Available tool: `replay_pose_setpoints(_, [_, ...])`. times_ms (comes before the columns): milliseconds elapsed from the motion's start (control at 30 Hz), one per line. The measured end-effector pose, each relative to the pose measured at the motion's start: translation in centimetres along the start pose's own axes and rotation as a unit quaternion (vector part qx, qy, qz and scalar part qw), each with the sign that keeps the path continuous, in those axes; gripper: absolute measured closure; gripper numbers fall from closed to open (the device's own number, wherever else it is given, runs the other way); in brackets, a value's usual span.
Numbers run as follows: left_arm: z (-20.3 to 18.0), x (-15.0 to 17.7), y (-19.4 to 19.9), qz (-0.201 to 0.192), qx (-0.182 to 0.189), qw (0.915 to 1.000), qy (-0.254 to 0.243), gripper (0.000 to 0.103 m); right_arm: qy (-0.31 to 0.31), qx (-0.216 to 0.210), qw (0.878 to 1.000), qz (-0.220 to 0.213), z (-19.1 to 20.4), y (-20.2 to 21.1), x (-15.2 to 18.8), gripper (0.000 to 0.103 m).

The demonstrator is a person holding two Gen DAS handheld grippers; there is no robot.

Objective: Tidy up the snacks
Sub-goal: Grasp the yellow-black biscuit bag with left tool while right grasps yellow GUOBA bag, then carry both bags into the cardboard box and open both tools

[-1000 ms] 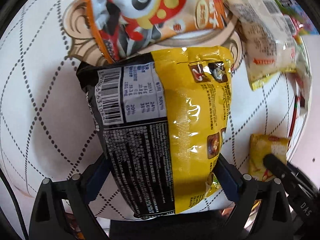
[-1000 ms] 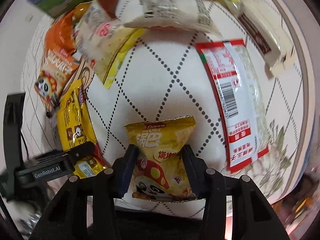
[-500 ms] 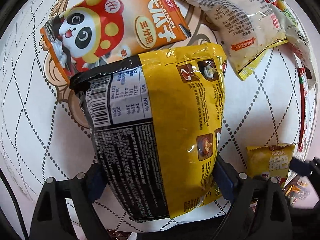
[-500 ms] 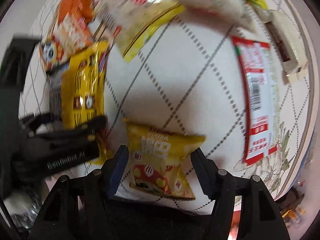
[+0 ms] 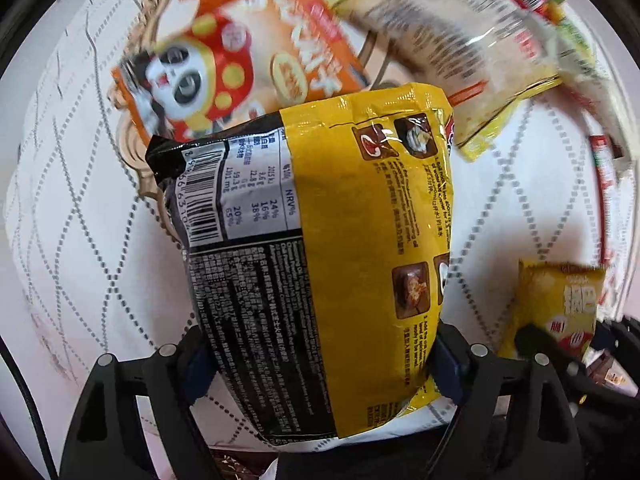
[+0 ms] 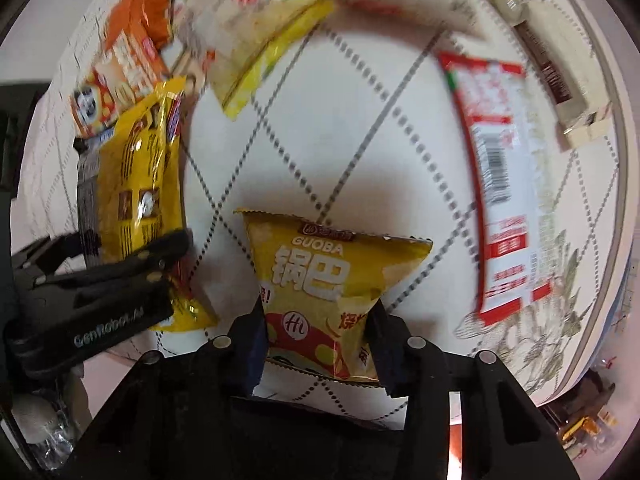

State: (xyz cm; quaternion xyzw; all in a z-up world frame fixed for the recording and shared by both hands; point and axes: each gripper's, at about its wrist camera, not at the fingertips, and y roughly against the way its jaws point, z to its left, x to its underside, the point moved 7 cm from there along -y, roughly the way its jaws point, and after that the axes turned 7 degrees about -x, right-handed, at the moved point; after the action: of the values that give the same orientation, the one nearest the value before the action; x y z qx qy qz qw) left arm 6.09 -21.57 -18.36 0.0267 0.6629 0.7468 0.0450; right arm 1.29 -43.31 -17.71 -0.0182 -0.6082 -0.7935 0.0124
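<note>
Left gripper (image 5: 320, 364): clamped across the lower part of the big yellow-and-black packet (image 5: 320, 240), and the jaws are closing a touch more, squeezing its sides.
Big packet: hanging out ahead of the fingers, barcode side up, above the quilted white table (image 5: 80, 220). It looks lifted clear, though how far is hard to say.
Right gripper (image 6: 316, 340): fully pinched on the small yellow Guoba bag (image 6: 328, 276), pads biting in at its waist so the top flares out.
Guoba bag: held just beside the left gripper, near the table's front edge.
Orange panda bag (image 5: 240, 68): lying flat beyond the big packet, blurred.
Pale packet with yellow edge (image 6: 264, 40): lying near the orange one, overlapping other wrappers at the far side.
Red-and-white packet (image 6: 496, 184): flat on the right, well apart from the pile.
Cream box (image 6: 560, 72): by the far right rim, untouched.
Progress: early going, by the look of it! Two snacks are in hand, but no sorted row or container shows.
Left to do: place both held bags, then deal with the loose scatter.
</note>
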Motion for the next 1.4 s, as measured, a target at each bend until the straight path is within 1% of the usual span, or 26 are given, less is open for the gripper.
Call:
replay_pose_setpoints(133, [0.1,0.2,5.9,-0.028,0.005,0.9996,-0.007,0.017,-0.005,-0.025,0.999,-0.031,-0.6,3.7,-1.6,0.058])
replay_pose_setpoints(233, [-0.7,-0.4,11.1,-0.058,0.019,0.9981,-0.009,0.017,-0.004,-0.046,0.997,-0.057,-0.9,7.3,-3.3,0.058])
replay_pose_setpoints(267, [-0.9,-0.9,12.4,-0.067,0.022,0.9974,-0.011,0.017,-0.003,-0.051,0.997,-0.064,-1.0,8.3,-3.8,0.058])
replay_pose_setpoints(333, [-1.3,-1.8,16.2,-0.086,0.041,0.9954,-0.01,0.017,0.0,-0.063,0.995,-0.079,-1.0,10.5,-5.0,0.058])
replay_pose_setpoints(400, [-1.5,-2.7,19.3,-0.101,0.057,0.9932,-0.009,0.017,0.002,-0.079,0.992,-0.098,-1.0,13.3,-6.8,0.058])
replay_pose_setpoints(433, [-1.9,-3.9,21.6,-0.112,0.07,0.9912,-0.009,0.017,0.004,-0.09,0.99,-0.109,-0.9,15.0,-8.1,0.058])
replay_pose_setpoints(500, [-3.2,-6.1,24.3,-0.13,0.084,0.9879,-0.011,0.017,0.006,-0.103,0.986,-0.131,-0.2,17.2,-10.1,0.058])
replay_pose_setpoints(533, [-5.3,-8.0,23.6,-0.138,0.088,0.9864,-0.013,0.017,0.012,-0.108,0.983,-0.145,-0.1,18.8,-11.9,0.058])
replay_pose_setpoints(600, [-7.0,-12.6,24.6,-0.158,0.088,0.9833,-0.019,0.017,0.018,-0.11,0.979,-0.169,0.8,20.4,-15.0,0.058])
replay_pose_setpoints(633, [-7.1,-15.4,24.2,-0.164,0.084,0.9826,-0.021,0.017,0.023,-0.108,0.978,-0.179,0.6,21.2,-16.5,0.058])
replay_pose_setpoints(667, [-7.3,-17.7,24.8,-0.173,0.079,0.9816,-0.022,0.017,0.026,-0.105,0.976,-0.191,0.4,21.9,-18.5,0.058])
replay_pose_setpoints(733, [-7.1,-21.7,25.0,-0.179,0.067,0.9813,-0.023,0.017,0.033,-0.099,0.974,-0.2,0.2,22.4,-22.3,0.058])
replay_pose_setpoints(800, [-7.3,-26.0,24.9,-0.168,0.064,0.9836,-0.017,0.017,0.034,-0.094,0.974,-0.204,0.0,22.3,-26.4,0.058])
replay_pose_setpoints(867, [-7.3,-28.4,24.2,-0.151,0.063,0.9864,-0.013,0.017,0.04,-0.084,0.976,-0.198,-0.1,21.5,-30.4,0.058])
replay_pose_setpoints(900, [-7.4,-30.0,23.5,-0.143,0.061,0.9878,-0.011,0.017,0.042,-0.079,0.977,-0.194,-0.3,21.3,-31.7,0.058])
replay_pose_setpoints(933, [-7.4,-31.3,22.3,-0.132,0.06,0.9894,-0.012,0.017,0.045,-0.075,0.979,-0.185,-0.4,20.5,-33.4,0.058])
replay_pose_setpoints(967, [-6.8,-32.9,19.6,-0.121,0.06,0.9908,-0.011,0.017,0.041,-0.071,0.981,-0.177,-0.7,19.7,-35.1,0.058])
replay_pose_setpoints(1000, [-7.0,-34.2,18.5,-0.108,0.059,0.9923,-0.013,0.017,0.04,-0.072,0.982,-0.17,-0.8,19.2,-36.3,0.058])
replay_pose_setpoints(1033, [-6.8,-35.3,16.5,-0.098,0.062,0.9932,-0.014,0.017,0.04,-0.071,0.984,-0.16,-1.0,18.3,-37.8,0.058])
replay_pose_setpoints(1067, [-6.6,-36.4,14.7,-0.087,0.063,0.9941,-0.018,0.017,0.038,-0.067,0.985,-0.156,-1.2,17.8,-38.6,0.058])
replay_pose_setpoints(1167, [-7.4,-38.2,12.1,-0.052,0.061,0.9962,-0.034,0.017,0.039,-0.062,0.988,-0.134,-1.9,15.4,-41.0,0.058])
replay_pose_setpoints(1267, [-8.0,-38.9,9.9,-0.017,0.06,0.9972,-0.043,0.017,0.045,-0.056,0.991,-0.115,-2.3,12.8,-42.9,0.058])
replay_pose_setpoints(1400, [-8.0,-39.3,7.2,0.018,0.046,0.9977,-0.047,0.017,0.055,-0.05,0.993,-0.092,-2.4,10.1,-44.1,0.056])
